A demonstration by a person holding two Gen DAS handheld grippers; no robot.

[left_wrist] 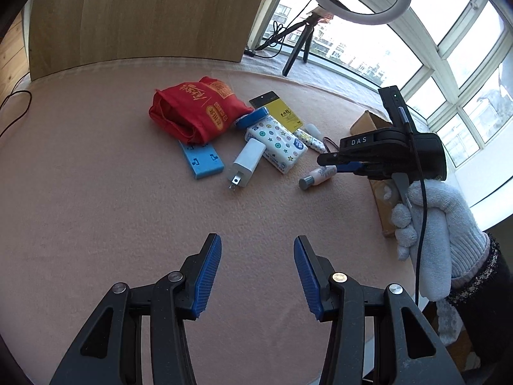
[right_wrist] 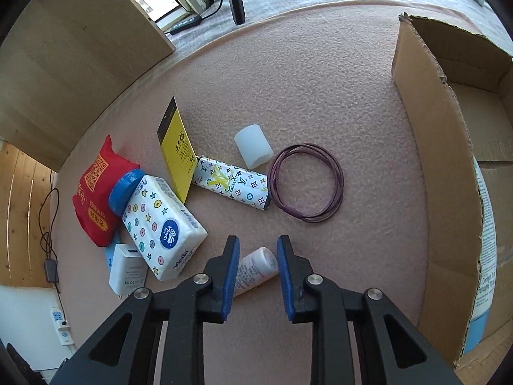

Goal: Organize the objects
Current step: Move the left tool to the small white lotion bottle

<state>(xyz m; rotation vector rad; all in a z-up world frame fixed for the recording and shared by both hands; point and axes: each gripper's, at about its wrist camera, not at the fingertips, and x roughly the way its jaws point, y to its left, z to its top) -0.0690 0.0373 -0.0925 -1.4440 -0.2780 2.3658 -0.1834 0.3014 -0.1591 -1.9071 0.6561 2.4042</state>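
On the pink bench (right_wrist: 320, 96), a small white bottle (right_wrist: 256, 269) lies on its side between the fingers of the right gripper (right_wrist: 258, 276). The fingers stand apart, one on each side of the bottle, and are not clamped on it. The left gripper (left_wrist: 258, 276) hangs over bare bench, fingers wide apart and empty.

Risks from this position:
- The bottle is round and lies at an angle to the fingers. Closing on it off-centre would likely roll it or squeeze it out forward.
- A tissue pack (right_wrist: 163, 227) and a white charger (right_wrist: 128, 269) lie just beside the left finger. A sideways drift on approach could push them.
- A lift taken too low toward the cardboard box (right_wrist: 426, 147) could catch the bottle on the box wall, which stands tall on the right and has a torn upper edge.

Open room:
- The bench between the bottle and the box wall is bare, which gives a free path to the right.
- Ahead lie a patterned case (right_wrist: 234, 186), a coiled cord (right_wrist: 307, 183) and a white cup (right_wrist: 253, 146), so forward travel is limited.
- The red bag (right_wrist: 96, 199) and yellow card (right_wrist: 176, 150) crowd the left side.
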